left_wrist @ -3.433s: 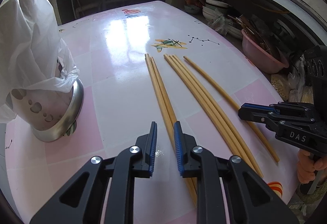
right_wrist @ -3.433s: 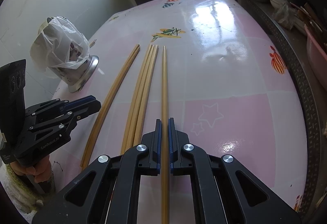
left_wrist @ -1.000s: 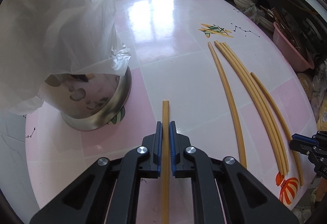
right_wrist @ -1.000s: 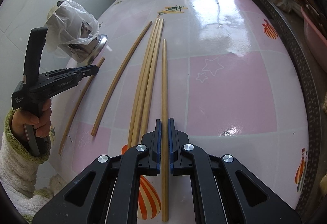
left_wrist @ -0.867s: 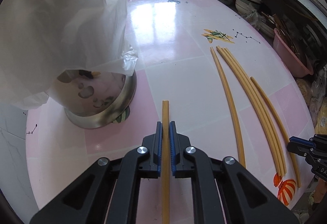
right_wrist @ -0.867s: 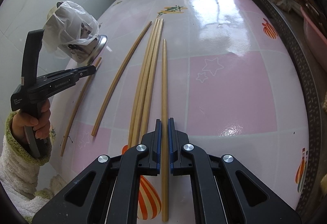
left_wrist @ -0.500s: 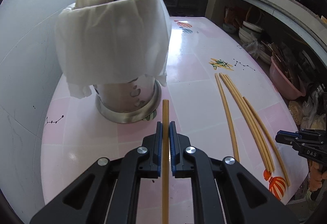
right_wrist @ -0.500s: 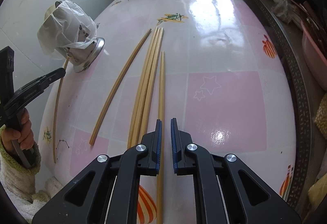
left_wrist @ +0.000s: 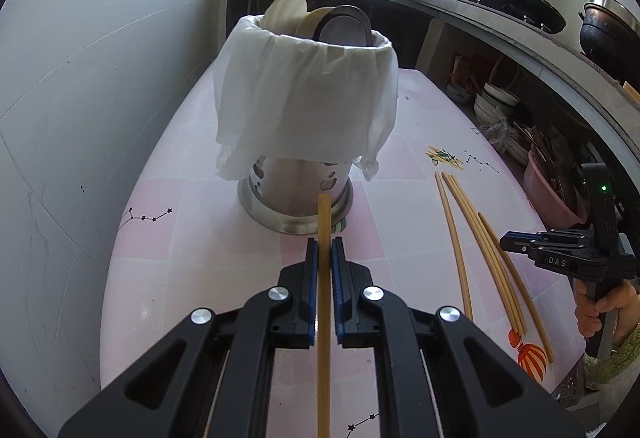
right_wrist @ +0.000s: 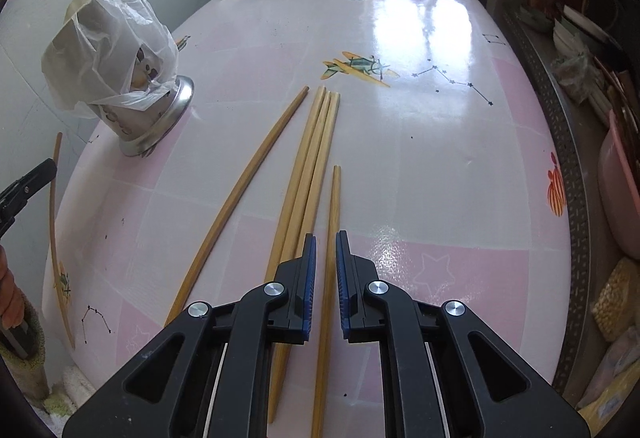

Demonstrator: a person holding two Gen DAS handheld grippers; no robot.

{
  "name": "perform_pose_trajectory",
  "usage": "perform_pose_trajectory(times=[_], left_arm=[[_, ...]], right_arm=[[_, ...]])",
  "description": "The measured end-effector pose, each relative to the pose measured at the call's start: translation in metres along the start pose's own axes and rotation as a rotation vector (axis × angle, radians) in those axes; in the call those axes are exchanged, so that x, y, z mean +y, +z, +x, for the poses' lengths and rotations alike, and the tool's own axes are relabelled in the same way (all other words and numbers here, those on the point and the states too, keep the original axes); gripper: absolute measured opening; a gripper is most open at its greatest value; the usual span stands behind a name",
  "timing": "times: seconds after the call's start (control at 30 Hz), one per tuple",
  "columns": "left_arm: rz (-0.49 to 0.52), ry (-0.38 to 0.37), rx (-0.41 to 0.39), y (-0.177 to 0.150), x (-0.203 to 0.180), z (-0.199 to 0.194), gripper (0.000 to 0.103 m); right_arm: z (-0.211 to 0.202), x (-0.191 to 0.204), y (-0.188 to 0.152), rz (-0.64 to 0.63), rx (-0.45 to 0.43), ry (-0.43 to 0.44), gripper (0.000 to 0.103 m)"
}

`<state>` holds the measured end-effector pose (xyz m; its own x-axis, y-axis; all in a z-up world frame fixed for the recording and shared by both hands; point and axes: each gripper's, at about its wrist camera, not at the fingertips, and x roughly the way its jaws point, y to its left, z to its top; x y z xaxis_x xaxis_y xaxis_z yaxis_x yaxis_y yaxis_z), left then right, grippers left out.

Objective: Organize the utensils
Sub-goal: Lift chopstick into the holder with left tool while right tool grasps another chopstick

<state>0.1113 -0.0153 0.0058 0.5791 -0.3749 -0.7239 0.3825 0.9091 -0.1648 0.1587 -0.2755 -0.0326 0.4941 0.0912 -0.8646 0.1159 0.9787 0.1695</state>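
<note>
The left gripper (left_wrist: 324, 252) is clamping one chopstick (left_wrist: 323, 238), its tip pointing at the steel utensil holder (left_wrist: 294, 194) on the pink table (left_wrist: 200, 238). The holder, draped with a white plastic bag (left_wrist: 304, 98), is holding spoons or ladles (left_wrist: 340, 26). The right gripper (right_wrist: 325, 250) has just been opening; its jaws are standing loose around a lying chopstick (right_wrist: 334, 206), beside four more chopsticks (right_wrist: 308, 166).

left gripper (left_wrist: 325, 252): clamped | right gripper (right_wrist: 325, 252): jaws just parted (slightly)
</note>
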Motion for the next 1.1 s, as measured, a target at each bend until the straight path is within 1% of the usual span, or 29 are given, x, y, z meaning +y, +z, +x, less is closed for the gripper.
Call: perform_pose_trajectory(times=[0.13,0.2,0.37,0.5,0.6,0.7,0.87,0.97,1.1], left_arm=[[-0.019,-0.008,-0.006,-0.002,0.007,-0.002,0.006],[-0.023,-0.012,-0.009,-0.003,0.009,-0.004,0.006],[-0.032,-0.020,-0.016,-0.004,0.011,-0.006,0.006],[-0.040,-0.021,-0.025,-0.006,0.012,-0.009,0.006],[-0.045,-0.019,-0.031,-0.007,0.013,-0.012,0.006],[-0.046,-0.017,-0.042,-0.007,0.014,-0.016,0.006],[-0.053,-0.019,-0.076,-0.004,0.014,-0.029,0.006],[-0.060,-0.026,-0.112,0.001,0.015,-0.042,0.006],[-0.069,-0.041,-0.181,0.012,0.015,-0.066,0.006]], right_arm=[[0.006,0.003,0.001,-0.023,0.021,-0.037,0.011],[0.009,0.006,0.002,-0.034,0.029,-0.054,0.009],[0.013,0.012,0.006,-0.054,0.026,-0.096,0.008],[0.014,0.016,0.005,-0.060,0.012,-0.119,0.005],[0.012,0.012,0.004,-0.036,0.001,-0.114,0.004],[-0.003,0.007,0.003,-0.011,-0.036,-0.095,0.004],[-0.052,-0.003,0.003,0.059,-0.142,0.006,0.004],[-0.086,-0.008,0.003,0.102,-0.221,0.114,0.004],[-0.125,-0.010,0.010,0.135,-0.331,0.241,0.004]])
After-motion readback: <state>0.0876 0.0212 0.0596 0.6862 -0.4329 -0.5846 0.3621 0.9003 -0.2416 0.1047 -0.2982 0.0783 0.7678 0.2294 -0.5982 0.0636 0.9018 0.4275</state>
